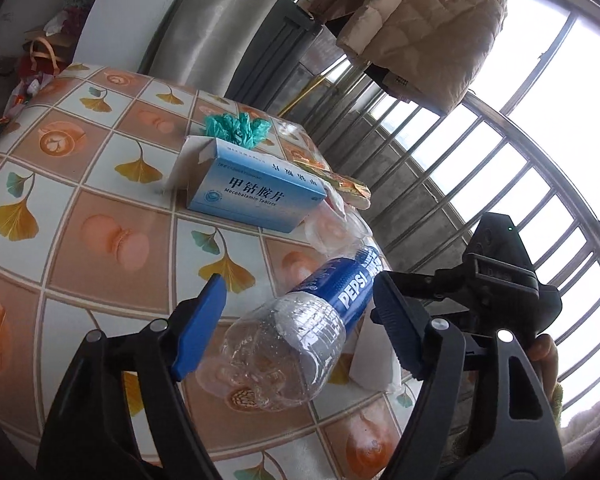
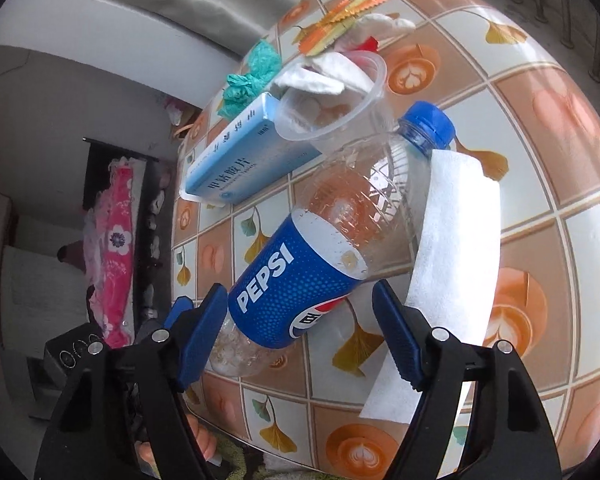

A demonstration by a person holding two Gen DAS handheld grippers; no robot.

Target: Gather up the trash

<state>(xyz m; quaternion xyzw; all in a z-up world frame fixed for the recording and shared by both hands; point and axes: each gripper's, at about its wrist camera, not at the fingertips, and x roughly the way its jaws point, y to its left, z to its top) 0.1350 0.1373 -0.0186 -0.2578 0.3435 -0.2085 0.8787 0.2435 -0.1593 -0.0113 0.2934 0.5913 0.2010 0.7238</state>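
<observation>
An empty Pepsi bottle [image 1: 300, 328] lies on its side on the tiled tablecloth [image 1: 100, 216]. My left gripper [image 1: 300, 316] is open with its blue pads either side of the bottle's base end. My right gripper [image 2: 300, 312] is open around the bottle [image 2: 320, 248] at its label; its left pad looks to touch the label. A white tissue strip [image 2: 444, 264] lies beside the bottle. A clear plastic cup [image 2: 332, 100] with tissue in it, a blue medicine box [image 1: 256, 192], a teal crumpled bag [image 1: 236, 128] and an orange wrapper [image 2: 340, 24] lie beyond.
The table edge [image 1: 380, 248] drops off on the right toward a barred window [image 1: 500, 184]. A beige coat [image 1: 420, 28] hangs above. In the right wrist view a pink floral cloth [image 2: 116, 248] lies below the table's left side.
</observation>
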